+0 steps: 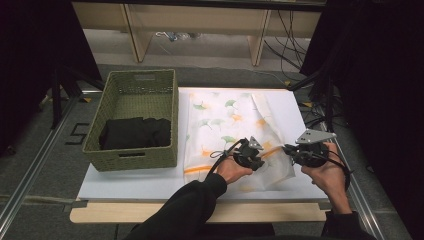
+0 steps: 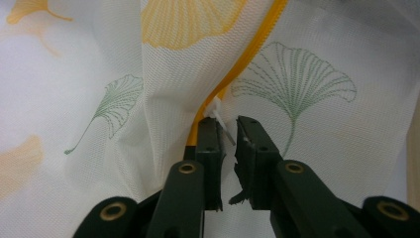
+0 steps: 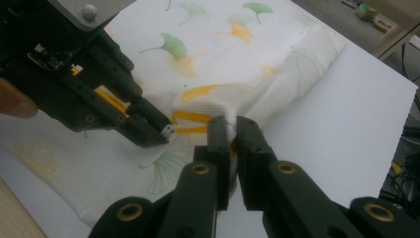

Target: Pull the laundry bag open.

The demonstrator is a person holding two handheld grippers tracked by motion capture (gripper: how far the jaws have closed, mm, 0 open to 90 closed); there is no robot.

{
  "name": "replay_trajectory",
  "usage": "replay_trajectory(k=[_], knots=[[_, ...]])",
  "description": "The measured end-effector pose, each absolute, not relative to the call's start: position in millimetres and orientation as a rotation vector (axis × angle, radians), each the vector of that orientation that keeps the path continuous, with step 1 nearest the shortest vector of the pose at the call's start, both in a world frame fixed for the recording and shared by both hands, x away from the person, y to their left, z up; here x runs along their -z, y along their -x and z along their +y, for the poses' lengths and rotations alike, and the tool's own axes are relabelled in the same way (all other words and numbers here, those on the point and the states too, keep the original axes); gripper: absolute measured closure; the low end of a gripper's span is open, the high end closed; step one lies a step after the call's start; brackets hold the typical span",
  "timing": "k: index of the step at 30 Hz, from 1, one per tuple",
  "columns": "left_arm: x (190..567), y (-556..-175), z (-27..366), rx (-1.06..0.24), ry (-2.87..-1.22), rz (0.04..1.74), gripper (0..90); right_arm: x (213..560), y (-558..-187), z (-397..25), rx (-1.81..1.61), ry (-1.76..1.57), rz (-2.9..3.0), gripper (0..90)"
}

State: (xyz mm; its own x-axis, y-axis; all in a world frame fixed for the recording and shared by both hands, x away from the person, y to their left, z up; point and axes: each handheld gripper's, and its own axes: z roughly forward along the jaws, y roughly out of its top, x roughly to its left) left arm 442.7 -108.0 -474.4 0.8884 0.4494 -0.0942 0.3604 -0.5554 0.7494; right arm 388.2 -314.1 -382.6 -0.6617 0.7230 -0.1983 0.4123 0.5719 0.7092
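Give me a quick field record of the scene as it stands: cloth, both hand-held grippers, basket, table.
cloth: white ginkgo-print fabric with orange band, spread on the table, near-right part bunched up
left hand-held gripper: jaws nearly shut, pinching the fabric at its orange band
right hand-held gripper: jaws shut on a bunched fold of the fabric
gripper spacing: close together, tips facing each other
basket: woven, green, left of the fabric, holds a dark folded garment
table: white top
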Motion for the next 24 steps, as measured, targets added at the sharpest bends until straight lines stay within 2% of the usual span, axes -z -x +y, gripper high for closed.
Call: replay_trajectory(k=[6,9,14,15,16,18,19,24], knots=[[474.4,-444.4,-108.0,-0.119,-2.146,0.670,75.9,381.9,-387.7,-314.9,-0.870,-0.908,2.324,86.4],[473.1,-445.6,-107.1,-0.149,-2.148,0.661,86.0,382.6,-389.1,-314.4,-0.881,-0.888,2.334,86.4],[476.7,-446.0,-109.6,-0.111,-2.145,0.673,87.2,382.7,-389.3,-314.0,-0.875,-0.892,2.332,86.4],[476.4,-446.6,-108.6,-0.116,-2.185,0.643,86.8,382.3,-388.5,-314.1,-0.867,-0.911,2.319,86.4],[476.7,-446.9,-108.4,-0.111,-2.208,0.637,85.7,382.3,-389.0,-314.4,-0.865,-0.901,2.321,86.3],[477.5,-446.8,-108.8,-0.111,-2.207,0.660,74.5,382.4,-389.0,-314.4,-0.869,-0.899,2.317,86.4],[479.4,-446.5,-111.7,-0.098,-2.158,0.717,71.7,382.3,-388.8,-314.2,-0.876,-0.902,2.332,86.4],[479.1,-446.6,-113.3,-0.110,-2.158,0.705,81.4,382.0,-389.4,-314.3,-0.880,-0.884,2.334,86.4]])
